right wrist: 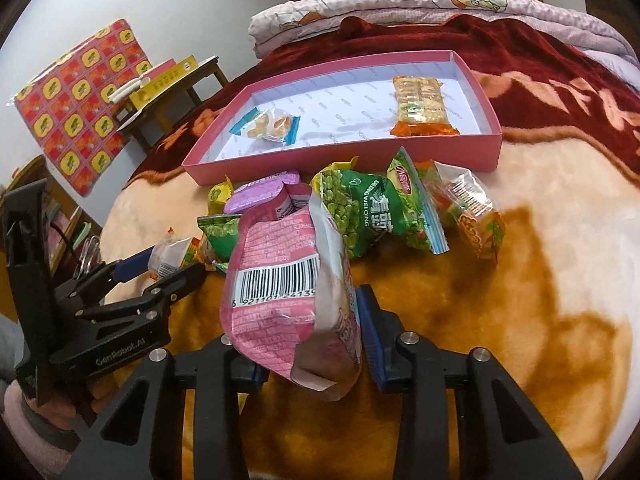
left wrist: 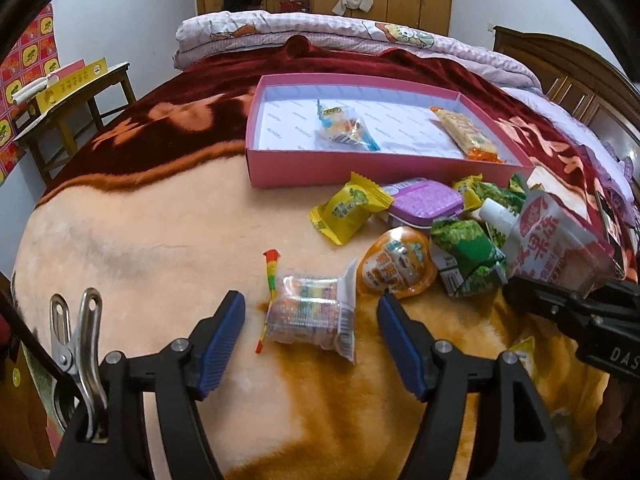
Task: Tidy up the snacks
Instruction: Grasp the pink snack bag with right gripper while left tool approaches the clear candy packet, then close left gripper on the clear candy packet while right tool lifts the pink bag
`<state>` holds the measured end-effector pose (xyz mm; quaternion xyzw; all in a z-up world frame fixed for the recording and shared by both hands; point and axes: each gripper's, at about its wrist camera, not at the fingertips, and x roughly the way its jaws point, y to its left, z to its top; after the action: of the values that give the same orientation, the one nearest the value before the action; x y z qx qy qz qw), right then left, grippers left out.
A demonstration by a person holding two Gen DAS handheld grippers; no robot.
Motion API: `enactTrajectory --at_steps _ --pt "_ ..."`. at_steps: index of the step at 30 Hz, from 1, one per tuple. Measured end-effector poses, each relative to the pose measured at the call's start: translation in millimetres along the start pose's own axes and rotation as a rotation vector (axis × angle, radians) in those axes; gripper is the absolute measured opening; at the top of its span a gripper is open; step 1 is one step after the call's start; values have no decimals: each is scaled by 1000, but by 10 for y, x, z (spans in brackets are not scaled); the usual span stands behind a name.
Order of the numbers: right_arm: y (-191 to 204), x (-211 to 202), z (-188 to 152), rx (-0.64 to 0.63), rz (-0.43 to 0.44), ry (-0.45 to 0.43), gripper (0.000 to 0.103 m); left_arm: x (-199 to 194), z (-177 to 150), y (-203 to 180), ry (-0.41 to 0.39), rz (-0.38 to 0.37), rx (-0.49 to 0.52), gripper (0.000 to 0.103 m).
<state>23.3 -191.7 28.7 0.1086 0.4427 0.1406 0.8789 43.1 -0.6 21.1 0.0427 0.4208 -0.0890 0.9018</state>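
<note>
A pink tray box [left wrist: 360, 170] [right wrist: 304, 168] lies on the bed blanket and holds a clear candy bag [left wrist: 344, 128] [right wrist: 268, 124] and an orange cracker pack [left wrist: 468, 134] [right wrist: 420, 106]. A pile of snacks lies in front of it. My left gripper [left wrist: 312, 312] is open, its blue pads on either side of a clear pack of rainbow candy [left wrist: 310, 322]. It also shows in the right wrist view [right wrist: 160, 264]. My right gripper [right wrist: 304, 336] is shut on a pink jelly pouch [right wrist: 280, 292] [left wrist: 556, 240].
Loose snacks: a yellow pack [left wrist: 348, 210], a purple tin [left wrist: 424, 202], an orange jelly cup [left wrist: 396, 266], green pea packs [left wrist: 468, 258] [right wrist: 360, 208], an orange-clear bag [right wrist: 468, 208]. A folded quilt [left wrist: 320, 34] lies beyond. A wooden stool [left wrist: 80, 96] stands left of the bed.
</note>
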Motion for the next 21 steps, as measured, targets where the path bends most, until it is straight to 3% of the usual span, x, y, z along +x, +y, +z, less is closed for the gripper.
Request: enactTrajectory --at_steps 4,10,21 --pt "31 7 -11 -11 -18 -5 39 5 28 25 10 -13 -1 72" --pt "17 -1 6 21 -23 4 36 -54 24 71 1 -39 1 43" --pt "27 -257 -52 3 18 -72 33 -270 3 112 -26 -82 0 41"
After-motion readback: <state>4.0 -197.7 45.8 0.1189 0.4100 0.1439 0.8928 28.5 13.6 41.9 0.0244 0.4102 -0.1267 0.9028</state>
